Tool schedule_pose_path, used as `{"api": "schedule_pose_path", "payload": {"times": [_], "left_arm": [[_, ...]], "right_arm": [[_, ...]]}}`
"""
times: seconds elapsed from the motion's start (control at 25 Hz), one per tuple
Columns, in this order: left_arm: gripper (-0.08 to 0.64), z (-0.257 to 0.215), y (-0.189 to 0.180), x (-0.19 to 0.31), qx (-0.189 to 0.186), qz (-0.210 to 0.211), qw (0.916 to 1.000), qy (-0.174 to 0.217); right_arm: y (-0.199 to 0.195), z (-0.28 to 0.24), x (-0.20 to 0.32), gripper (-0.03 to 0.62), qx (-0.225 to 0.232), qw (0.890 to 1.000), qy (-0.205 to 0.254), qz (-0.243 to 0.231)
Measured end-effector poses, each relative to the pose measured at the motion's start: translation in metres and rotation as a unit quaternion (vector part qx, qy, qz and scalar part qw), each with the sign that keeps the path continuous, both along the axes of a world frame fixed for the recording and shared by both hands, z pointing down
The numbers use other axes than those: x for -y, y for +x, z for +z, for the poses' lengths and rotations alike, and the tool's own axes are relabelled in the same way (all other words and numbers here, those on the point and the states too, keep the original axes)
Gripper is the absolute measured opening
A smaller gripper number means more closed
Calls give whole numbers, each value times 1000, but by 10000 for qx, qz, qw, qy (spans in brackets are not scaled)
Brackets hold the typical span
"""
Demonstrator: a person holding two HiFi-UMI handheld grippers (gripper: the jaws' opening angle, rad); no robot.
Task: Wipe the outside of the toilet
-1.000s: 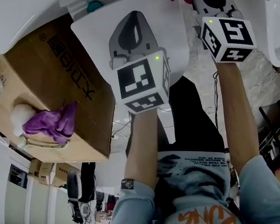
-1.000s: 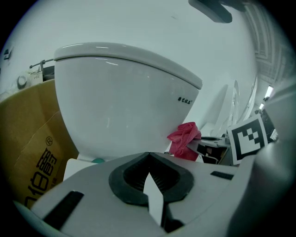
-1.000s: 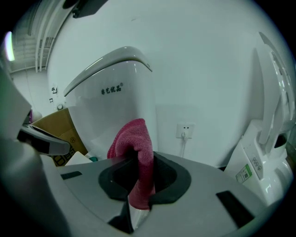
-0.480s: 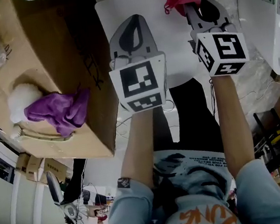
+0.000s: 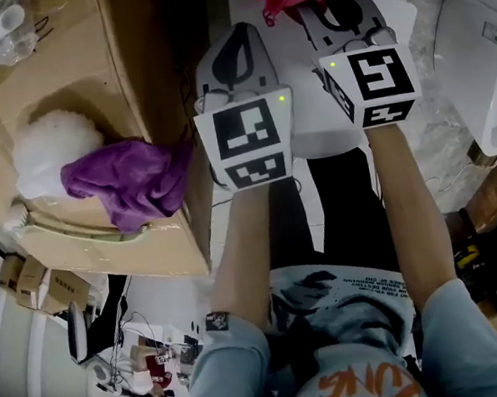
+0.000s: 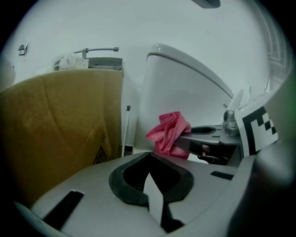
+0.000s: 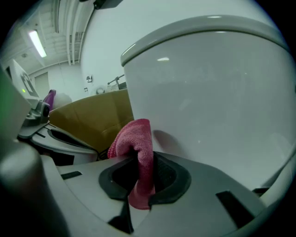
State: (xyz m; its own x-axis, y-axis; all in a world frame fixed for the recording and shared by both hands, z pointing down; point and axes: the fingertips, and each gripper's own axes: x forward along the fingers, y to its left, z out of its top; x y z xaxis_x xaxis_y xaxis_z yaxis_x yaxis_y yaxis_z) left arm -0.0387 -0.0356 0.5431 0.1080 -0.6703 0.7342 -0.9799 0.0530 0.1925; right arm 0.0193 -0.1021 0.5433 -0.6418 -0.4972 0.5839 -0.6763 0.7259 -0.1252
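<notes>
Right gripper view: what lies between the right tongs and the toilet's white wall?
Only the pink cloth, clamped in the right tongs; its folded end points at the toilet. The right gripper view shows this.

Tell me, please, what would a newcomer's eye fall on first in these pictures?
The red cloth stands out first, pinched in the right gripper right in front of the white toilet. Next comes the purple cloth, draped over the cardboard box at the left of the head view. The left gripper is shut and holds nothing.
</notes>
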Motion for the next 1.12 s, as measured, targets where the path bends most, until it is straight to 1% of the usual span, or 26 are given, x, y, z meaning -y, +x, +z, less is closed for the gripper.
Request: {"api": "schedule_pose_path", "payload": {"times": [0.12, 0.28, 0.52, 0.6, 0.8, 1.0, 1.12], "left_arm": [[25, 5, -13, 3, -36, -24, 10000, -10], [25, 13, -26, 6, -92, -146, 9998, -69], [25, 32, -42, 15, -134, -226, 9996, -133], [25, 36, -46, 15, -126, -269, 9994, -187], [25, 42, -47, 14, -129, -322, 9990, -295], [25, 47, -36, 20, -123, -263, 9990, -339], [25, 48, -24, 25, -113, -154, 9992, -341]], "right_arm": [[-28, 4, 4, 71, -121, 9995, 120, -281], [-56, 15, 7, 71, -321, 9973, 176, -631], [-84, 43, 11, 71, -495, 9947, 113, -889], [-87, 50, 11, 71, -557, 9939, 73, -954], [-81, 60, 17, 71, -617, 9938, -24, -925], [-68, 65, 20, 69, -590, 9946, -98, -848], [-56, 67, 23, 69, -562, 9954, -124, -762]]}}
